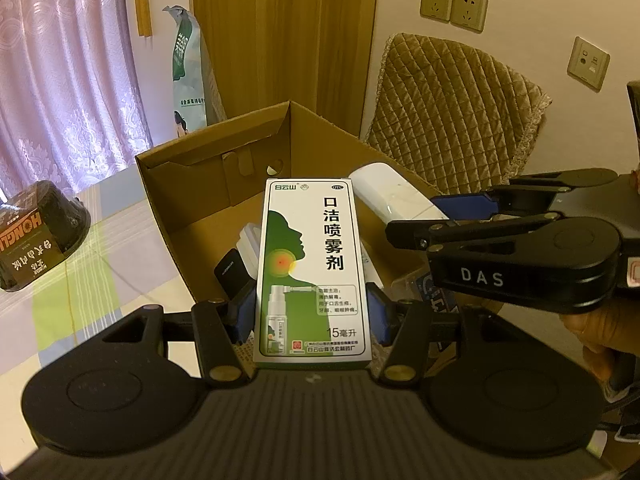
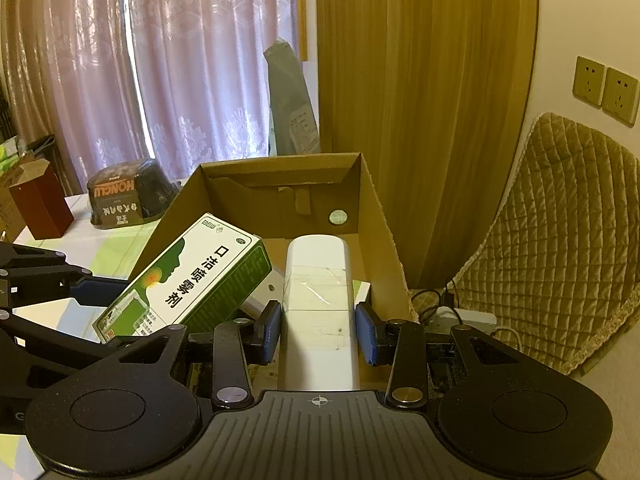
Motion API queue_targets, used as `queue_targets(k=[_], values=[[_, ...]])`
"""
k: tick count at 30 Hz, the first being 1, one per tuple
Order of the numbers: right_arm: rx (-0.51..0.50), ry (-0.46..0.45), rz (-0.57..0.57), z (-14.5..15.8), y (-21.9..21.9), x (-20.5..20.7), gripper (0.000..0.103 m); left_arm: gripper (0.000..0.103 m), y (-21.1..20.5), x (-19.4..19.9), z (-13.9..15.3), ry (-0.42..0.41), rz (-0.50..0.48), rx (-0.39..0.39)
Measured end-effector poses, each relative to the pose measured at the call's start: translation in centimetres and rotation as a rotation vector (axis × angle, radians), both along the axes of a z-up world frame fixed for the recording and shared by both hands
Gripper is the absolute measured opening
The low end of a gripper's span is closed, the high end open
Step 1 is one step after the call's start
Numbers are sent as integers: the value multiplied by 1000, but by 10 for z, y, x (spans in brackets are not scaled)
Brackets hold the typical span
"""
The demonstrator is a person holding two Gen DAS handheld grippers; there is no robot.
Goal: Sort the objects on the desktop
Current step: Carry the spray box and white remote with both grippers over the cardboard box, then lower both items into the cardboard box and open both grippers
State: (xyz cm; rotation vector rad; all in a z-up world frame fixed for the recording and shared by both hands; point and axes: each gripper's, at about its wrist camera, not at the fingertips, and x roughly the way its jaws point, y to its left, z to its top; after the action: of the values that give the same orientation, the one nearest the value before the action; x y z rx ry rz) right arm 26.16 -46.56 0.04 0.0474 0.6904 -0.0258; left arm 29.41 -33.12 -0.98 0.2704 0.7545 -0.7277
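My left gripper (image 1: pixel 311 317) is shut on a green and white spray medicine box (image 1: pixel 312 264), held upright over the near edge of an open cardboard box (image 1: pixel 208 184). In the right wrist view that medicine box (image 2: pixel 188 280) tilts over the carton's left wall (image 2: pixel 176 216). My right gripper (image 2: pixel 319 333) is shut on a white oblong case (image 2: pixel 318 300) that points into the carton. From the left wrist view, the right gripper (image 1: pixel 420 216) reaches in from the right with the white case (image 1: pixel 392 196) above the carton's right wall. A black item (image 1: pixel 234 272) and a white item (image 1: pixel 250 244) lie inside.
A black bowl-shaped package (image 1: pixel 36 236) sits on the checked tablecloth (image 1: pixel 100 280) at left. A dark red box (image 2: pixel 40 204) stands further left. A quilted chair back (image 1: pixel 452 120) is at right, with a power strip (image 2: pixel 464 320) and cables below. A tall bag (image 1: pixel 188 72) stands behind the carton.
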Motion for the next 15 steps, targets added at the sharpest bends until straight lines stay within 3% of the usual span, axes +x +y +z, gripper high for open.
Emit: queue_targets(k=[15], values=[[1, -2, 3, -1, 0, 1, 39, 50, 1, 2, -1, -11, 11, 1]])
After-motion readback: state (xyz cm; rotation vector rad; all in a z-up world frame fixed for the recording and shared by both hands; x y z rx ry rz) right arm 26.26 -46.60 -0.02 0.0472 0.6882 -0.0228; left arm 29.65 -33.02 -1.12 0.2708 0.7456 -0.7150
